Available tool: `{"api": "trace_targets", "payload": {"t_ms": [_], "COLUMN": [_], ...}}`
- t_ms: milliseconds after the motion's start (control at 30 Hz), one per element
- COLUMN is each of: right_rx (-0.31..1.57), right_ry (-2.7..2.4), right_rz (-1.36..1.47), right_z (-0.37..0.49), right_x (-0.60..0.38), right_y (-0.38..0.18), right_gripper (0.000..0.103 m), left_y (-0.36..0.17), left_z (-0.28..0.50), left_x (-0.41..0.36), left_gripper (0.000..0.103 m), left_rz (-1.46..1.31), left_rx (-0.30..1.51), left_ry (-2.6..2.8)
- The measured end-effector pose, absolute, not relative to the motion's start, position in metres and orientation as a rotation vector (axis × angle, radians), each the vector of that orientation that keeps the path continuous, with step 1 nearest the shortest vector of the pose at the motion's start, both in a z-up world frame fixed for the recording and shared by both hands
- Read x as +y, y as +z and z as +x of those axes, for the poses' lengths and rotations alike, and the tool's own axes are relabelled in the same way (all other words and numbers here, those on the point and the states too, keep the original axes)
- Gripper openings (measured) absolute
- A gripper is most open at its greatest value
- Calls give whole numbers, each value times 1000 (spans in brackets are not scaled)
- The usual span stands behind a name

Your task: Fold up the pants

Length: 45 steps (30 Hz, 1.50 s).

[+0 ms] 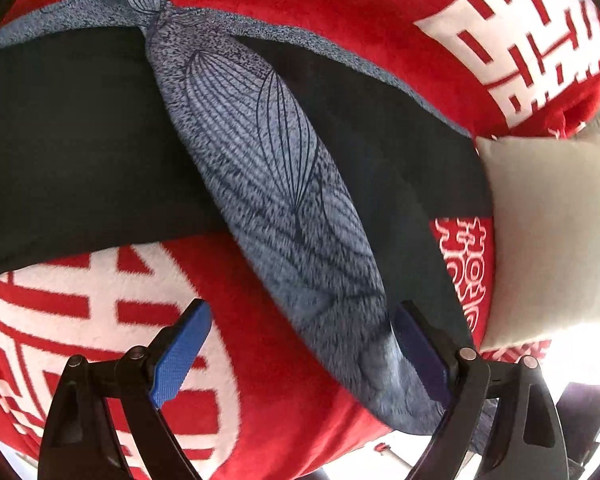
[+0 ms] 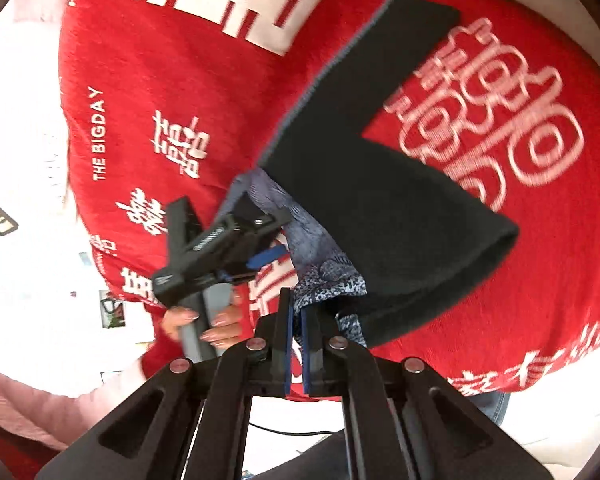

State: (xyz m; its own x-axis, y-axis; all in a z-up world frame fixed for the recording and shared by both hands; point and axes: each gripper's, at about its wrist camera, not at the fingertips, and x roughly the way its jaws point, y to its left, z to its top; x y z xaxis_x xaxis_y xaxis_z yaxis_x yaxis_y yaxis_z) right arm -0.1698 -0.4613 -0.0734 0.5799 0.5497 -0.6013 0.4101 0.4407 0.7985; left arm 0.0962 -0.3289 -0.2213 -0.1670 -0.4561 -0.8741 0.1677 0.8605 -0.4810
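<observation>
The pants (image 1: 268, 160) are blue-grey with a leaf print outside and a dark lining, spread on a red blanket (image 1: 284, 380). My left gripper (image 1: 300, 344) is open, its blue pads either side of a bunched printed fold, the right pad touching it. In the right wrist view my right gripper (image 2: 296, 340) is shut on the printed edge of the pants (image 2: 380, 208) and holds it up. The left gripper (image 2: 260, 248) shows there too, open beside the same fold.
The red blanket (image 2: 172, 80) has white characters. A beige cushion (image 1: 552, 232) lies at the right of the pants. A white surface (image 2: 24, 112) and a pink cloth (image 2: 20, 404) lie past the blanket's edge.
</observation>
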Motion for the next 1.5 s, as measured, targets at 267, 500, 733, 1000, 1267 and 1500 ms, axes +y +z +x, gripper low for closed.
{"api": "trace_targets", "payload": {"t_ms": [267,500,733,1000,1267,1500], "right_rx": [1058,1034,1079,1210,1122,1259], "right_ry": [167,161,65,-37,-218,-122], "right_rz": [1142,1013,746,602,549,485], "right_z": [-143,-90,-6,67,65,56], "right_x": [-496,-557,-614,-650,-662,-613], "right_y": [-59,-33,-32,-109,-87,-104], "right_gripper": [3,3,3,4,76,29], "left_y": [-223,-172,-181,-189,-167,-219], "left_z": [104,150,194,219,204,188], "left_x": [-354,-391,-444,-455,-420,-433], "left_gripper": [23,23,23,65,65,65], "left_rz": [-324,-320,-202,14,182,260], "left_rx": [1685,1553,1517,1468,1370,1406], "left_ry": [-578,-635,-609,-511,-439,-382]}}
